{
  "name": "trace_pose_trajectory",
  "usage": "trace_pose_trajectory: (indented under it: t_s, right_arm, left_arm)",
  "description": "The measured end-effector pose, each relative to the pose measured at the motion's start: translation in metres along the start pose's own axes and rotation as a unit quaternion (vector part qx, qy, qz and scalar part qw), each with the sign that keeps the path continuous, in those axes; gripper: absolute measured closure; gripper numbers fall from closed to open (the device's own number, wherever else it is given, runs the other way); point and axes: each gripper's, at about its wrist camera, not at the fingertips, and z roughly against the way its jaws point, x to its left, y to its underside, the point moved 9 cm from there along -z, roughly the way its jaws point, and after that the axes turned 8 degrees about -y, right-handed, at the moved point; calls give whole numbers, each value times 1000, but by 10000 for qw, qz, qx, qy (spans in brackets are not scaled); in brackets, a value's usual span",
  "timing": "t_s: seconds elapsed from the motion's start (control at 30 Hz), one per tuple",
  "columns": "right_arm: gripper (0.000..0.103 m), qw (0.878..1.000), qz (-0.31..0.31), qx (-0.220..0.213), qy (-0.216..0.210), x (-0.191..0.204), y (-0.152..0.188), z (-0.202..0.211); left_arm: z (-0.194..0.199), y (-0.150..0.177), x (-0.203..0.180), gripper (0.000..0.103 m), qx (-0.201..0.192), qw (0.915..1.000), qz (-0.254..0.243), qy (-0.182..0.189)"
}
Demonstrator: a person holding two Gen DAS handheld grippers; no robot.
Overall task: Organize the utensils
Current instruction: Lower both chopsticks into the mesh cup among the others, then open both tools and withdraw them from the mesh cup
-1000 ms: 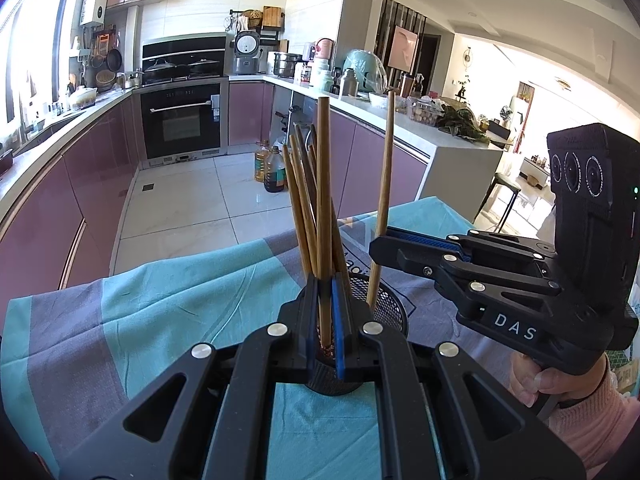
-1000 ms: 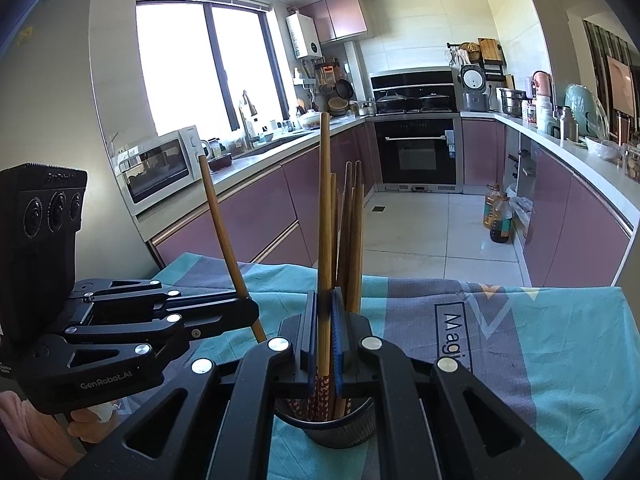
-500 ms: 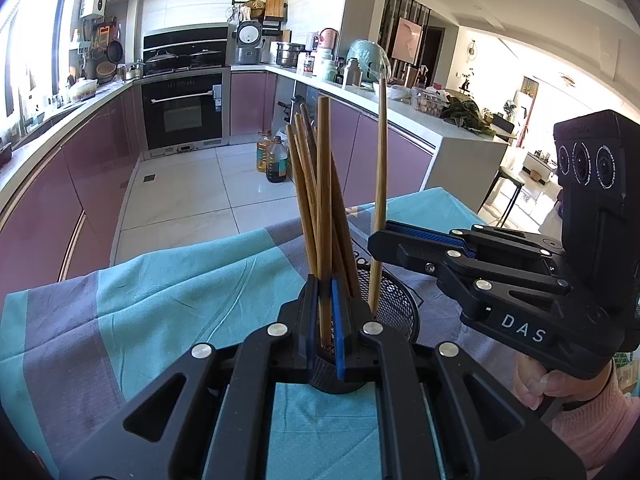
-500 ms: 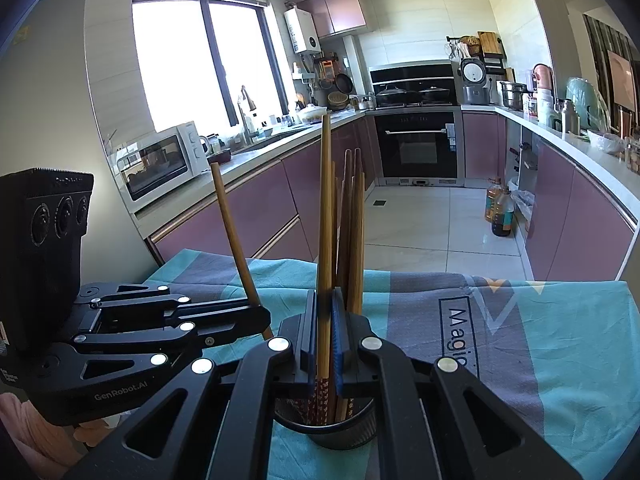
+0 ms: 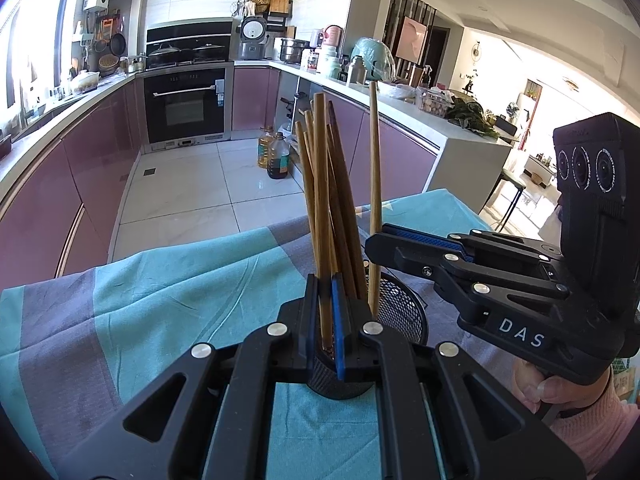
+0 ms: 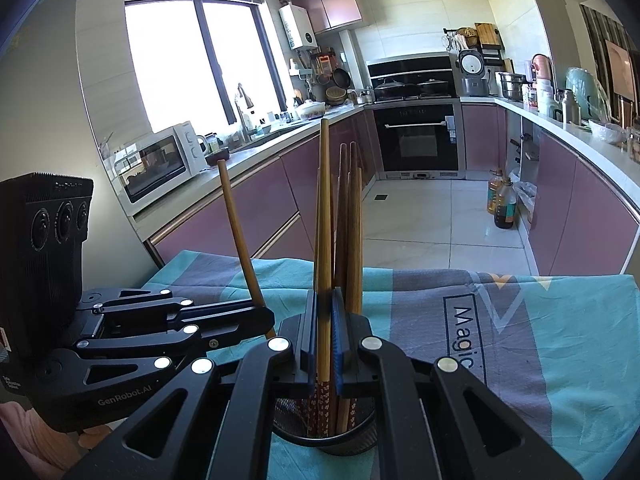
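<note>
A black mesh holder (image 5: pixel 400 312) (image 6: pixel 360 432) stands on the cloth and holds several wooden chopsticks (image 5: pixel 340 200) (image 6: pixel 352 220). My left gripper (image 5: pixel 325 320) is shut on one upright chopstick (image 5: pixel 320 184) whose tip is inside the holder; it shows leaning in the right wrist view (image 6: pixel 238 236). My right gripper (image 6: pixel 323 344) is shut on another upright chopstick (image 6: pixel 324 208) over the holder, which shows in the left wrist view (image 5: pixel 374 184). The grippers face each other across the holder.
A teal and grey cloth (image 5: pixel 160 300) (image 6: pixel 540 320) covers the table. Beyond its far edge are the tiled kitchen floor (image 5: pixel 192 192), purple cabinets (image 6: pixel 580 208), an oven (image 5: pixel 186 104) and oil bottles (image 5: pixel 276 156).
Both held chopsticks have sunk lower into the holder, and both grippers have come down closer to its rim.
</note>
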Motion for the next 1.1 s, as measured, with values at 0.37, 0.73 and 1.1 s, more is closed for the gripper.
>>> trace_pose_trajectory:
  t_s: [0.37,0.73,1.1]
  right_arm:
    - [95,9999,-123,77,-44,-4,3,-5]
    - [73,10000,25,11,7,6,9,6]
    - [25,9979,460,-301,342,25,19,27]
  left_arm:
    - [-14,6,2,95,72,10000,60,22]
    - [0,16,12,77,-105,9997,156,-122]
    - [54,32,51,16,-941,9901,374,-971]
